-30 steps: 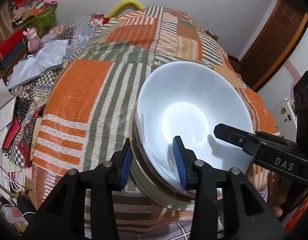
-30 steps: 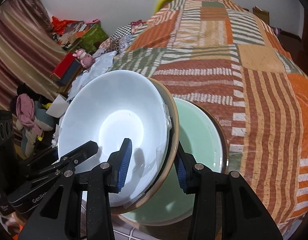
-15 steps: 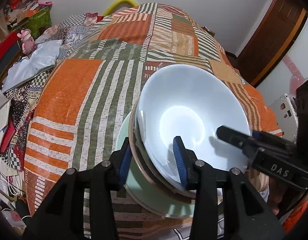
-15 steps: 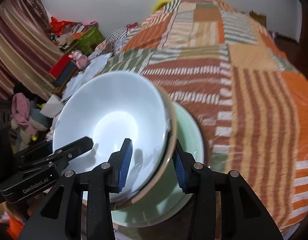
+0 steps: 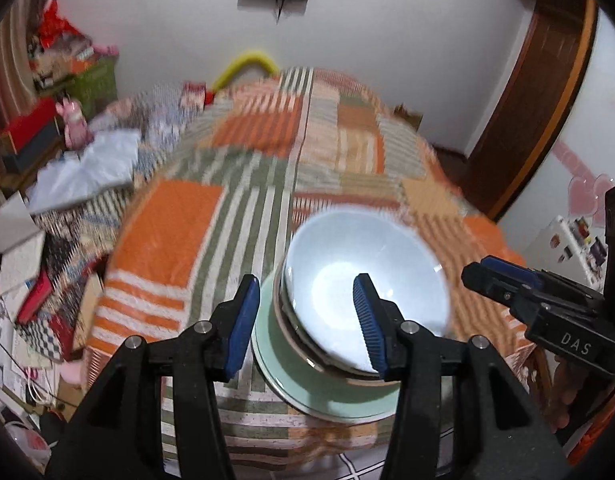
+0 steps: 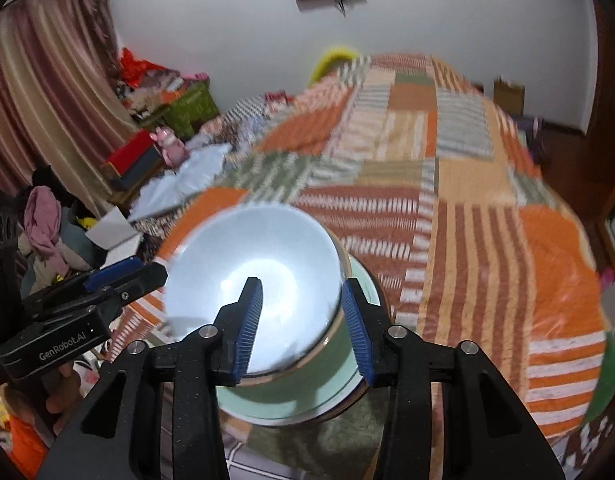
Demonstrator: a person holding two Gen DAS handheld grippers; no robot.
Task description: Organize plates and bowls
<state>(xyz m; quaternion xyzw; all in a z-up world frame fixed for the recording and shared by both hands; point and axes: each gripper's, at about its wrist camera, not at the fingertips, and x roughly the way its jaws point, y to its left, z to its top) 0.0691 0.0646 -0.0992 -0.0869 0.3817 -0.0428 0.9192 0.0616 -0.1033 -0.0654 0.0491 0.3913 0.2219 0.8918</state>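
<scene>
Left gripper [image 5: 307, 320] above near rim of white bowl [image 5: 367, 284], jaws opening, blue pads clear of rim, nothing gripped. Right gripper [image 6: 303, 324] same story at opposite side: jaws opening, pads straddling bowl edge in view but not pressing, released. Patchwork quilt [image 5: 211, 208] spreads across bed, orange and green stripes. Green plate [image 5: 339, 400] lies flat on quilt near front edge. White bowl sits nested in another bowl, brown-rimmed, stack resting on green plate. Pink toy [image 6: 169, 148] far left beside clutter.
</scene>
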